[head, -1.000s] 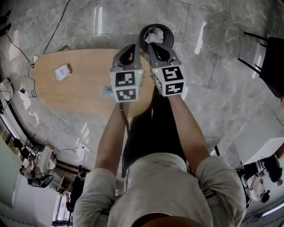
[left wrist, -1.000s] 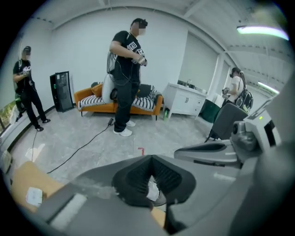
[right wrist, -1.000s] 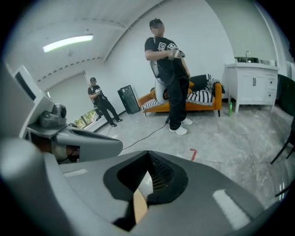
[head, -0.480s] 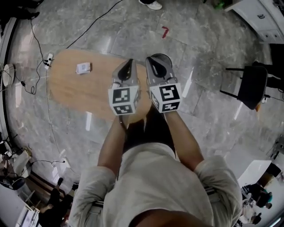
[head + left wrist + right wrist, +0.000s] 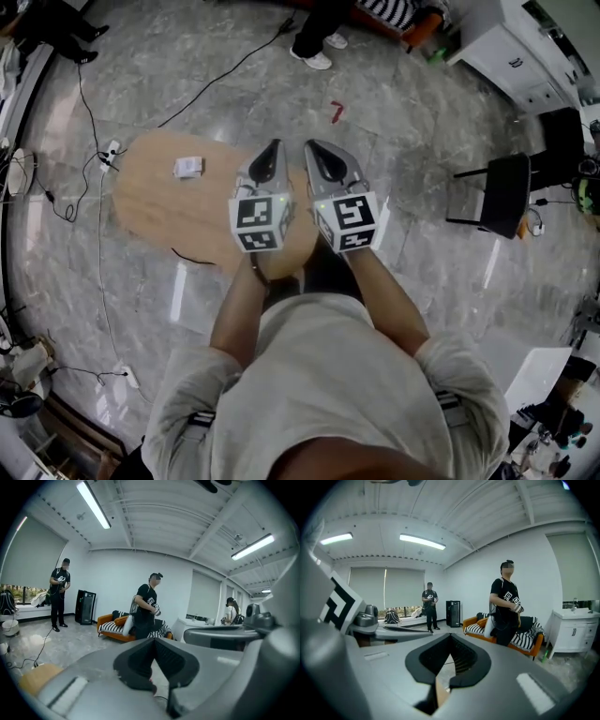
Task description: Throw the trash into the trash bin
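Note:
In the head view my left gripper (image 5: 274, 146) and right gripper (image 5: 309, 146) are held side by side, high over the near right end of an oval wooden table (image 5: 150, 202). Both point almost level across the room. The jaws of the left gripper (image 5: 153, 640) meet at the tips with nothing between them. The right gripper (image 5: 450, 635) is shut too and holds nothing. A small white packet (image 5: 188, 167) lies on the table's far left part. No trash bin shows in any view; the right gripper covers the floor just beyond the table's end.
A black cable (image 5: 192, 258) crosses the table's near edge. A black chair (image 5: 506, 192) stands on the grey stone floor at right, a white cabinet (image 5: 511, 56) at far right. A person in black (image 5: 147, 606) stands before an orange sofa (image 5: 112, 623).
Both grippers have risen together and tilted up toward level. The table and floor look farther away. The black bin seen beyond the right gripper has gone out of sight behind it.

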A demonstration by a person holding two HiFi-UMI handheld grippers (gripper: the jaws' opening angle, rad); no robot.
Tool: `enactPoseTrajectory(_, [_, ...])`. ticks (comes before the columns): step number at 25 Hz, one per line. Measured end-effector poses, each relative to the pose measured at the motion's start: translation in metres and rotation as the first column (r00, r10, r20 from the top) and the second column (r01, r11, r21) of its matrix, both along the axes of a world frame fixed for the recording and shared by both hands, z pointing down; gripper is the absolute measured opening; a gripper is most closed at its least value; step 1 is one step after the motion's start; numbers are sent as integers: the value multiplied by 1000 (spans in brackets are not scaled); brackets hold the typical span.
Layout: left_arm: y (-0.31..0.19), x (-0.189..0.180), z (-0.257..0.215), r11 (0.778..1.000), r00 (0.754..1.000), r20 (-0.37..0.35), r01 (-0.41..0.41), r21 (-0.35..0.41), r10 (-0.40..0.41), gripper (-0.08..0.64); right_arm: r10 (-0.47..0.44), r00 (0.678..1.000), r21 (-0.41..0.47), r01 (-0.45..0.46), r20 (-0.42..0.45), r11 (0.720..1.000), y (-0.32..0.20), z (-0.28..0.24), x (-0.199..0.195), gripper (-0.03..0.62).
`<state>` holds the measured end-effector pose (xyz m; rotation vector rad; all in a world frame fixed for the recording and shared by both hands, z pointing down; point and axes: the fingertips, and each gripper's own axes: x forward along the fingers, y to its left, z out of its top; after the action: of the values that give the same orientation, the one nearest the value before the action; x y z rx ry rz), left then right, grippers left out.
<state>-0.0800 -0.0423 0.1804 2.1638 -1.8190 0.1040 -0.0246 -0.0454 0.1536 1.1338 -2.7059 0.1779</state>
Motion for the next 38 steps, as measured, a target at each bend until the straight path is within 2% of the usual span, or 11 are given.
enactPoseTrajectory(7, [18,5,-32,998,1000,8,-23,59,23,18,10,1000,60,-10,7,998,20,-37,0,8])
enactPoseTrajectory(15, [29,2,-42,995,999,-14,-32,90,34,18,11,1000,80,-11,7,997,29,-43,-8,8])
enactPoseTrajectory(22, [54,-12,-49,992,1000,-3,-9,122,9,18,-16,1000,105,15,3,994,48,-51,-25,8])
enactPoseTrajectory(28, [91,-40,-50,991,998,-14,54,118,-53,18,-76,997,83,76,-1,994,83,-48,-52,8])
enactPoseTrajectory(32, [110,-68,-52,985,992,-7,124,119,-124,18,-142,990,68,140,21,988,101,-47,-78,8])
enactPoseTrajectory(35, [126,-90,-43,977,981,-10,194,87,-194,17,-209,978,60,207,26,977,111,-43,-99,8])
enactPoseTrajectory(38, [135,-109,-37,960,962,1,271,74,-272,18,-284,958,51,282,34,958,116,-39,-119,8])
